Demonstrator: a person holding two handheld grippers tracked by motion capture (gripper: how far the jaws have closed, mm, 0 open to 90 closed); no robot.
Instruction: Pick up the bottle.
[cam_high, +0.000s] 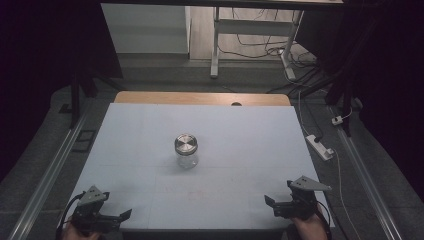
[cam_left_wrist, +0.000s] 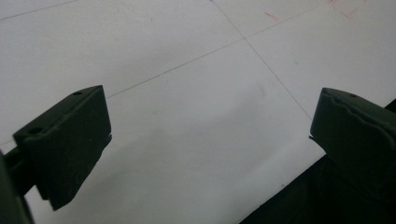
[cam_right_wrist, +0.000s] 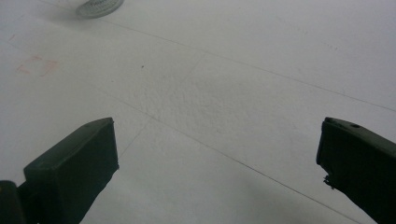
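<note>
A small clear glass jar (cam_high: 186, 150) with a round metal lid stands upright in the middle of the white table (cam_high: 150, 130); its base (cam_right_wrist: 99, 6) shows at the top left of the right gripper view. My left gripper (cam_high: 120, 218) rests at the near left corner, jaws wide open with nothing between them (cam_left_wrist: 210, 140). At the near right corner my right gripper (cam_high: 272, 205) is open and empty too (cam_right_wrist: 217, 154). Both are far from the jar, on the near side of it.
The table's near edge (cam_left_wrist: 289, 186) runs just under the left gripper. A wooden strip (cam_high: 200, 98) borders the far side. On the floor to the right lie a white power strip (cam_high: 320, 146) and cables; a desk frame (cam_high: 250, 45) stands behind.
</note>
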